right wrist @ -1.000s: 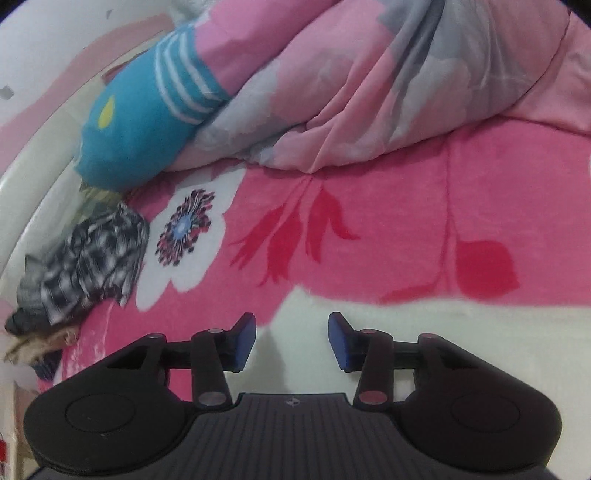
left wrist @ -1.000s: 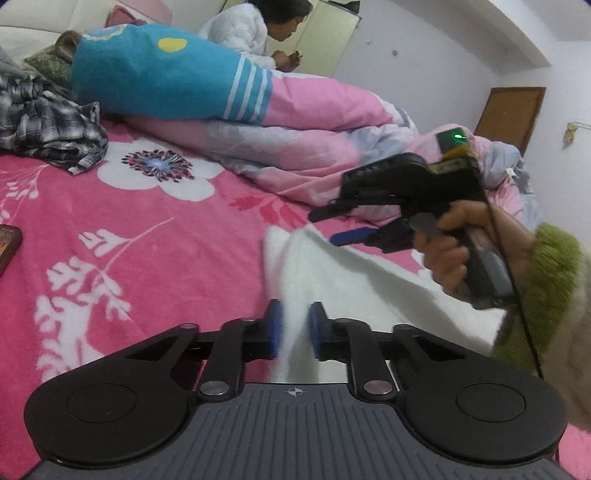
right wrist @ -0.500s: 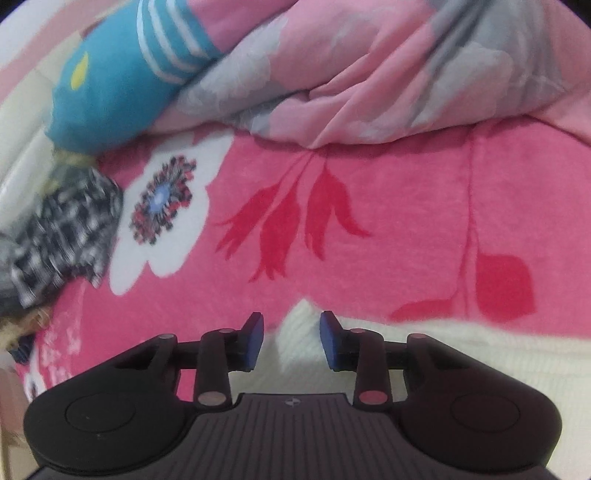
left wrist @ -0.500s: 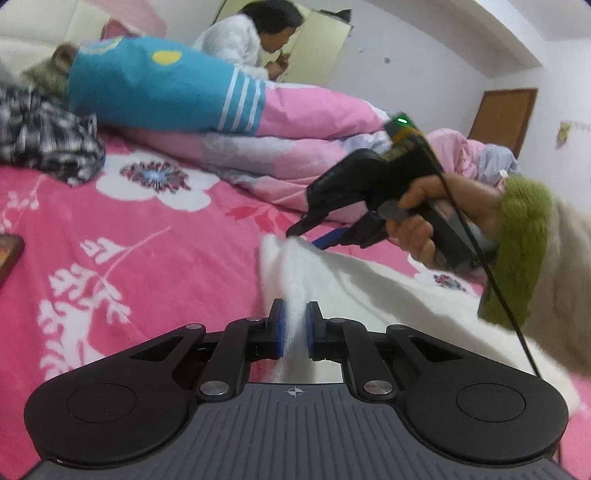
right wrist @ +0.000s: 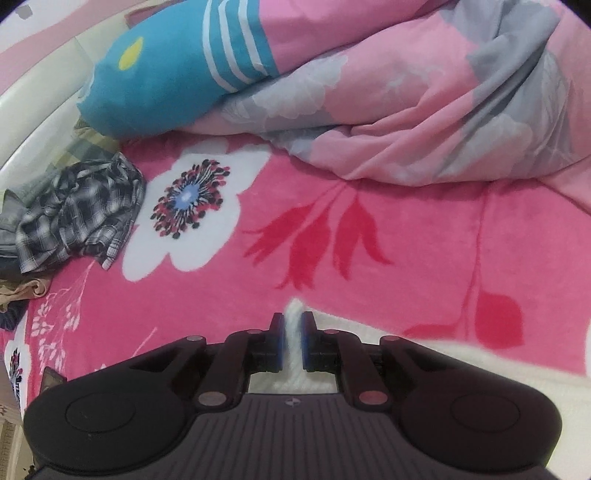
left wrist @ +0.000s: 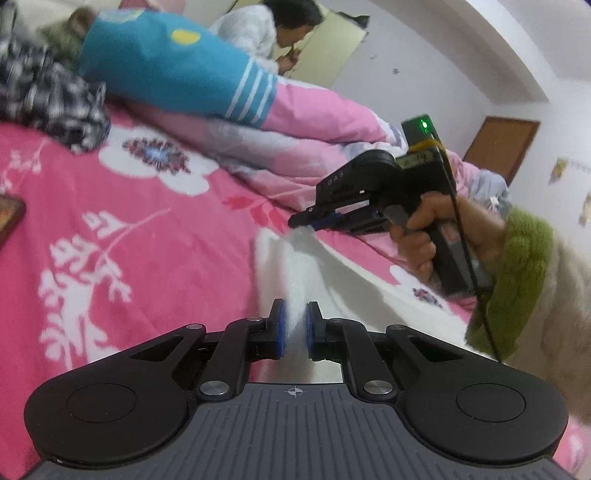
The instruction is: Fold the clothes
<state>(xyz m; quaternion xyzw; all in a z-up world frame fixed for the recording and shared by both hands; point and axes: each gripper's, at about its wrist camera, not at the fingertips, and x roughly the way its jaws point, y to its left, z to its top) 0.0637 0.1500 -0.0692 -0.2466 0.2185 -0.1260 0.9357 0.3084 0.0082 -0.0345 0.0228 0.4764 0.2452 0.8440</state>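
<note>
Fingers of the left gripper (left wrist: 294, 325) are clamped on a fluffy white garment (left wrist: 317, 273) on the pink flowered bed (left wrist: 147, 236). At its 1 o'clock, the right gripper (right wrist: 293, 338) is closing its fingers on the garment's corner.

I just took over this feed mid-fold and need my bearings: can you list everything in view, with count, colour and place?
White garment: one, fluffy white, on the blanket, pinched at two spots.
Blanket: one, pink with white flowers, covering the bed.
Quilt: one, pale pink and grey, bunched along the far side.
Blue pillow: one, blue with white stripes, on the quilt's end.
Plaid shirt: one, black and white, crumpled near the headboard.
Door: one, brown, far wall.
Second person: one, in white, sitting behind the pillow.
Left gripper: black, blue pads, shut on the garment.
Right gripper: black, jaws closing on the garment's corner.
Hand: one, green cuff, holding the right gripper.
</note>
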